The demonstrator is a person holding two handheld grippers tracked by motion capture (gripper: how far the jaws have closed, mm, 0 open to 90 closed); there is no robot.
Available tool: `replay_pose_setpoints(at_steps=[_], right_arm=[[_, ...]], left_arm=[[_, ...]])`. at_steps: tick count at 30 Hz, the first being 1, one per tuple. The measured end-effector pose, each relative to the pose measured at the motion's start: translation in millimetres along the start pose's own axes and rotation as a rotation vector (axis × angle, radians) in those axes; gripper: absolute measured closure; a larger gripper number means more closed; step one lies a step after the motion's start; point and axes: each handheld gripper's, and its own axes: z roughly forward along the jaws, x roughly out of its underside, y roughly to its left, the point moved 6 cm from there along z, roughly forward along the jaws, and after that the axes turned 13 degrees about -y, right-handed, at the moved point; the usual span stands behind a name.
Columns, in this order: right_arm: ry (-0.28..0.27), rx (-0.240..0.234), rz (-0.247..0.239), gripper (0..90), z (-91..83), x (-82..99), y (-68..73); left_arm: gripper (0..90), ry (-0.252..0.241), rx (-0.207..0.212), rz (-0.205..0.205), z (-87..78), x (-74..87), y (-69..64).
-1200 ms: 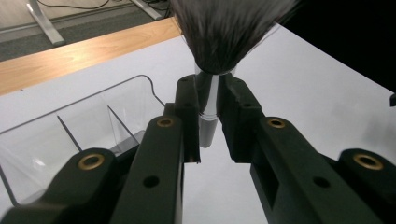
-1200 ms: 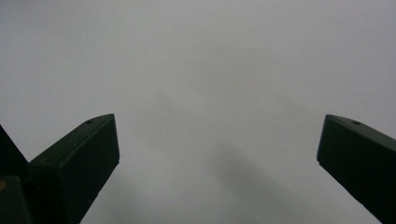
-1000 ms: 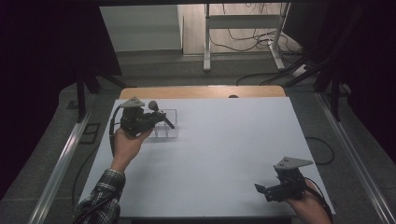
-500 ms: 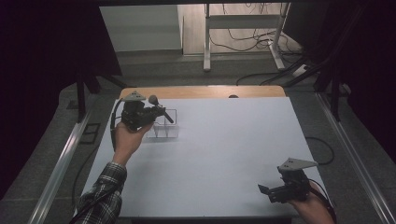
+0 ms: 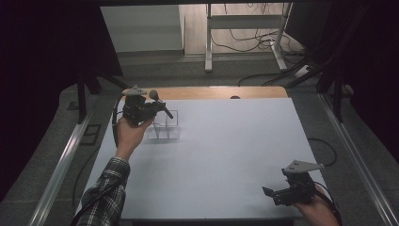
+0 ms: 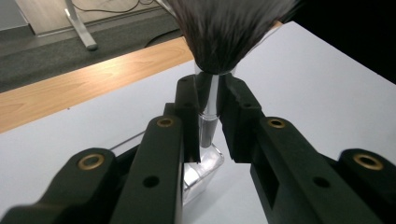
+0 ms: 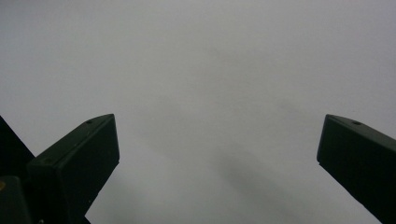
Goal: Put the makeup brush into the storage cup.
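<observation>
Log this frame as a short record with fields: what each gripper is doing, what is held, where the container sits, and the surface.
left gripper: shut on the makeup brush, raised over the far left part of the table
makeup brush: gripped at its silver ferrule, dark bristles pointing away from the gripper
clear organizer: stands on the table just below the brush, compartments look empty
right gripper: open, holds nothing, low at the near right edge
table: white top, wooden strip along the far edge

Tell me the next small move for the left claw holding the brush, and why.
Probably lower the makeup brush handle-first into the clear organizer. The left claw is shut on its ferrule, and the handle tip hangs just above a compartment.
</observation>
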Motion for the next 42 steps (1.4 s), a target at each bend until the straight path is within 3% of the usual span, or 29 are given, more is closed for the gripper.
replay_pose_setpoints(at_steps=[15, 42], right_arm=[[0.001, 0.004, 0.002, 0.0, -2.0, 1.6, -0.6], [0.015, -0.006, 0.000, 0.0, -0.1, 3.0, 1.4]], left_arm=[[77.1, 0.016, -0.021, 0.010, 9.4, 2.0, 5.8], [77.2, 0.063, -0.030, -0.002, 28.6, 24.7, 7.6]])
